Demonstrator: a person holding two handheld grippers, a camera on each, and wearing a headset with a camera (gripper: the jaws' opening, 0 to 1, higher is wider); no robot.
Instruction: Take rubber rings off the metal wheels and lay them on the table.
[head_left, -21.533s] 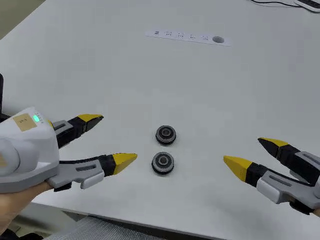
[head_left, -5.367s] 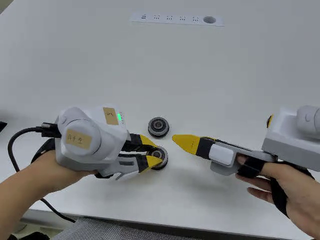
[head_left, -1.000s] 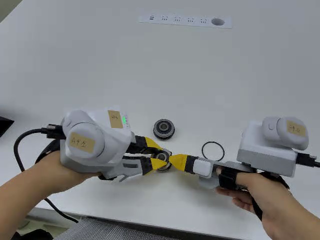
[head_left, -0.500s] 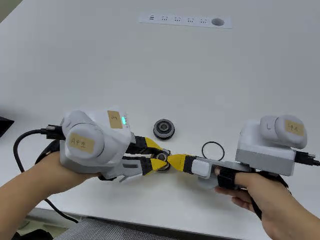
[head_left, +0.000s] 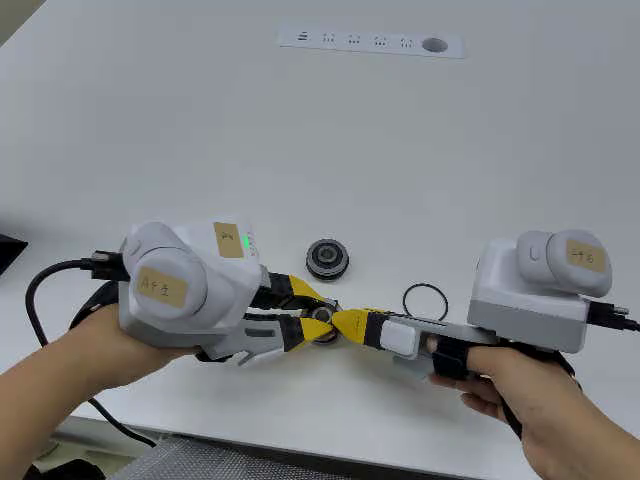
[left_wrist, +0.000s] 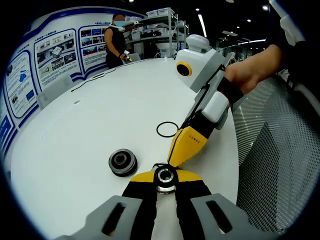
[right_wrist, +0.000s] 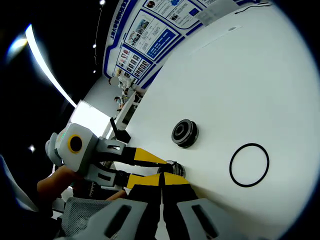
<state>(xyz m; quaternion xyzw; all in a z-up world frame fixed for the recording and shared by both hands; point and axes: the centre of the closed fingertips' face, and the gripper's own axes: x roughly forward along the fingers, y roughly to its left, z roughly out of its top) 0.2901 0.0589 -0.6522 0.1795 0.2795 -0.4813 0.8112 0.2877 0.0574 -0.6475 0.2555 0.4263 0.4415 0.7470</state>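
Clamping the metal wheel (left_wrist: 165, 176) narrowly between the left hand-held gripper (head_left: 305, 325) tips, low over the tabletop (head_left: 300, 150). Pressing the right hand-held gripper (right_wrist: 161, 176), closed tip to tip, against its rim. Probably best holding steady while peeling the rubber sideways. Lying beyond: a loose ring (head_left: 426, 301) and a second wheel (head_left: 328, 257).

Lab or workshop hall, wall display boards (left_wrist: 50, 55), storage shelves (left_wrist: 161, 27)

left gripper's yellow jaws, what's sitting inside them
A small round metal wheel, clamped by the left gripper. The right gripper, tips together, touches its rim. The jaws cover most of the rim, so what is around it cannot be seen.
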